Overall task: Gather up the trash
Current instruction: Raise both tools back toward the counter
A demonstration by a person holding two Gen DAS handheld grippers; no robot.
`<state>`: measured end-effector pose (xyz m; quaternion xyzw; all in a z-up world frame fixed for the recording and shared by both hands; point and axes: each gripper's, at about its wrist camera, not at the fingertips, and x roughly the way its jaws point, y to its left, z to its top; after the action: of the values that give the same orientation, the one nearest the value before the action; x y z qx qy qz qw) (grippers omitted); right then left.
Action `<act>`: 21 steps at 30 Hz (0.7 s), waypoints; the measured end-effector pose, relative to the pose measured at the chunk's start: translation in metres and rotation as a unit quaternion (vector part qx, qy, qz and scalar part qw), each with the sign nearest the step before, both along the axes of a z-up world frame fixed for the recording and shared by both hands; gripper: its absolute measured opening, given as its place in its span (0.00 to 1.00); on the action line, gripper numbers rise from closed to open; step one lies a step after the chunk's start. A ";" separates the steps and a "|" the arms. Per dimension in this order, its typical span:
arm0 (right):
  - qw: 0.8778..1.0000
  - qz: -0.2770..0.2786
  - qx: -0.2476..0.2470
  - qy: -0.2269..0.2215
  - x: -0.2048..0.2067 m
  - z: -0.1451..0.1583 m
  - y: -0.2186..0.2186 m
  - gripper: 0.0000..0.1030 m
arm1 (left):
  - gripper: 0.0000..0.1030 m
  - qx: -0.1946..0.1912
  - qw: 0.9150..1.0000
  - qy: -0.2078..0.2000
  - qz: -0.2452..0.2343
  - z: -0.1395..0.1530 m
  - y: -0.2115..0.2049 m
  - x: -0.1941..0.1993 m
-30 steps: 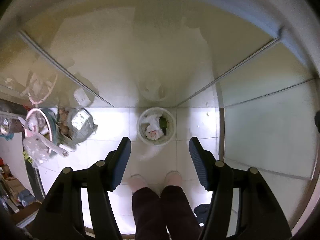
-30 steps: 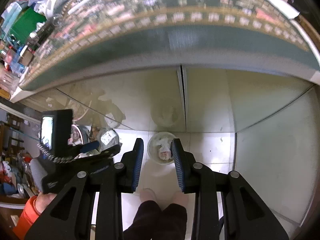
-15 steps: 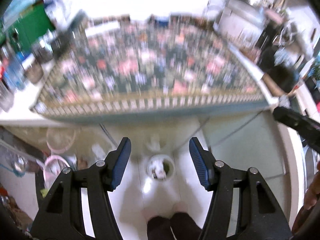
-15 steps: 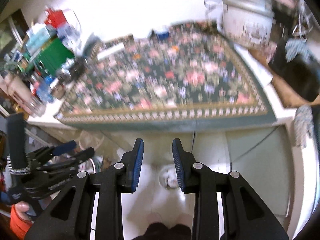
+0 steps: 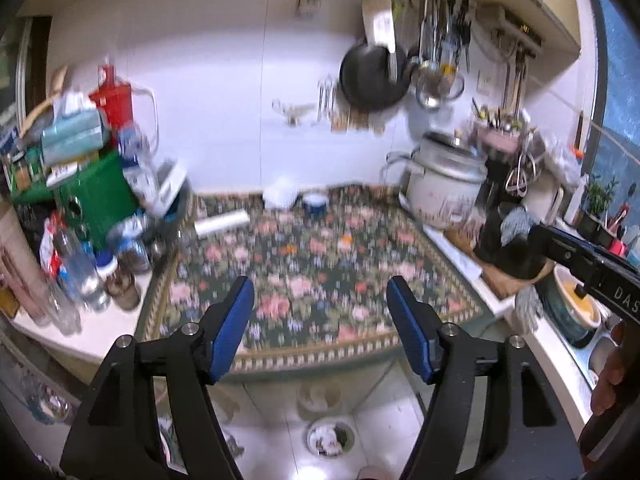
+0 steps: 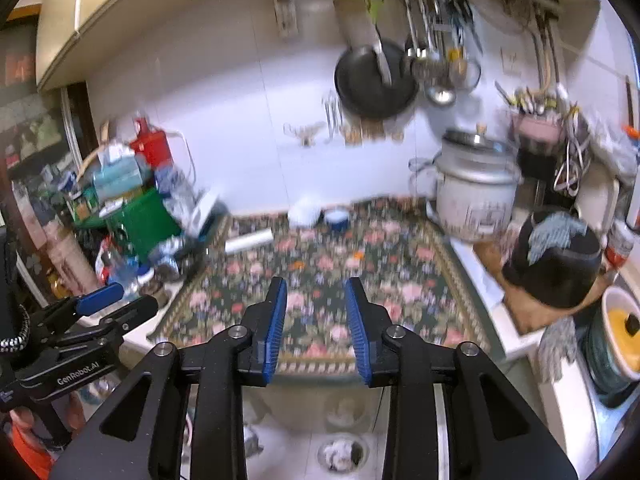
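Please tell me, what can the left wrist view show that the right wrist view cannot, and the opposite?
Only the left wrist view shows the window at the right edge. Only the right wrist view shows the yellow pot lid fully. Both share the flowered cloth, the rice cooker, the hanging pan and the trash bin on the floor. The left gripper and the right gripper both have jaws opening, nothing between them.

A small round white bin (image 5: 330, 437) stands upright on the pale tiled floor, at the bottom centre of both wrist views. It is open-topped and holds crumpled white trash (image 5: 324, 438) with a darker scrap at its right side. In the right view the bin (image 6: 342, 451) is blurred.
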<state>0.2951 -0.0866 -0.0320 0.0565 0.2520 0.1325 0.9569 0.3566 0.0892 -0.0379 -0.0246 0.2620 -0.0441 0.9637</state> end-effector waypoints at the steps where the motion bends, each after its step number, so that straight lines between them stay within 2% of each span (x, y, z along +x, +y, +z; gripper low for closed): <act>1: 1.000 -0.002 0.001 -0.010 0.001 0.004 0.000 0.36 | 0.72 0.000 1.000 -0.006 0.001 0.003 0.000 0.001; 3: 1.000 -0.009 0.002 -0.029 0.005 0.009 -0.003 0.46 | 0.85 -0.002 1.000 -0.025 0.008 0.013 -0.001 0.008; 6: 0.999 -0.015 0.002 -0.048 0.017 0.014 -0.008 0.57 | 0.89 -0.001 0.999 -0.042 0.022 0.020 -0.002 0.024; 11: 0.998 -0.014 -0.003 -0.065 0.052 0.016 -0.023 0.73 | 0.92 0.005 0.998 -0.043 0.044 0.023 -0.009 0.062; 21: 0.997 0.037 -0.023 -0.056 0.145 0.023 -0.047 0.73 | 0.92 -0.006 0.995 -0.017 0.103 0.021 -0.023 0.160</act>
<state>0.4403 -0.1337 -0.0088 0.0171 0.2027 0.1653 0.9650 0.5163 0.0666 -0.0171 -0.0563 0.2418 0.0534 0.9672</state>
